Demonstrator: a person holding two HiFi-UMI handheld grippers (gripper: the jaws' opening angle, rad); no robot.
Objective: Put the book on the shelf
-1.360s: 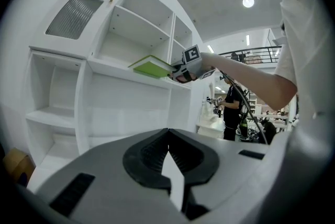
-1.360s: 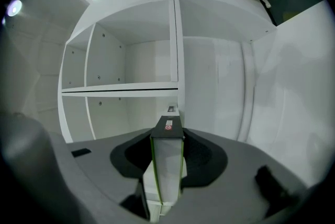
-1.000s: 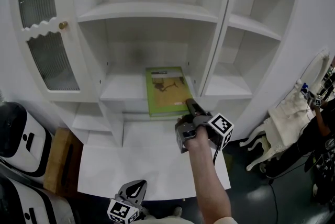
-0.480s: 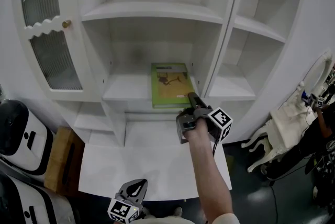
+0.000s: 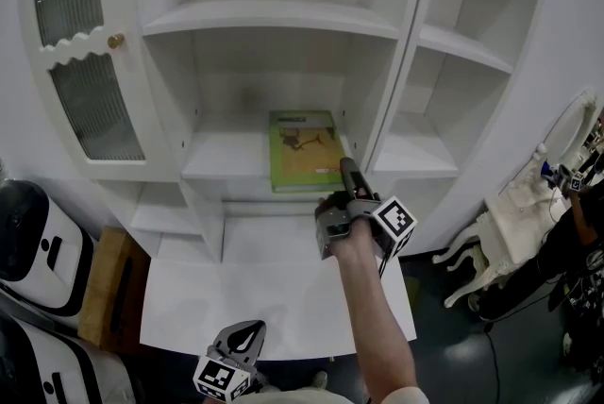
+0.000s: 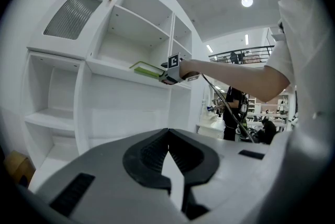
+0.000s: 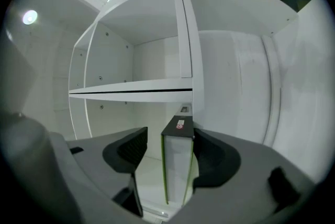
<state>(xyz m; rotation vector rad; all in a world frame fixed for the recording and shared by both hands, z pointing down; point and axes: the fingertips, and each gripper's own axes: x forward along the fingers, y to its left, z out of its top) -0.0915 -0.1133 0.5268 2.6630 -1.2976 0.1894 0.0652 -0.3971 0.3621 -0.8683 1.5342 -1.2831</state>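
Right tool: your right gripper (image 5: 346,171) is up at the front edge of the shelf (image 5: 222,161). Its tips point into the cabinet, and its marker cube (image 5: 394,225) trails at the rear, just past your hand (image 5: 351,240).
Right jaws: they stand apart at a middling width. The near end of the book (image 5: 302,150) sits between them, touching one jaw, with a clear strip of daylight on the other side (so the book is bracketed, not pinched).
Book: it is green and lies flat on the shelf. It runs straight ahead of your right tips toward the back wall, and only its near end is inside the jaws.
Beside the book: the cabinet's upright divider (image 5: 377,124) is close along the side where the jaw touches. Bare shelf spreads out on the open-jaw side.
Above the right tool: the next shelf board (image 7: 131,91) crosses ahead of the tips.
Left tool: your left gripper (image 5: 248,330) hangs low near your body, over the white ledge (image 5: 283,289) and well apart from the right one.
Left jaws: they are brought together at the tips, with nothing between them.
Ahead of the left tool: its view looks up at the cabinet, where the book shows as a thin green edge on the shelf.
Far from the right tool, on its open-jaw side: a ribbed glass door (image 5: 85,100) with a small knob (image 5: 114,42).
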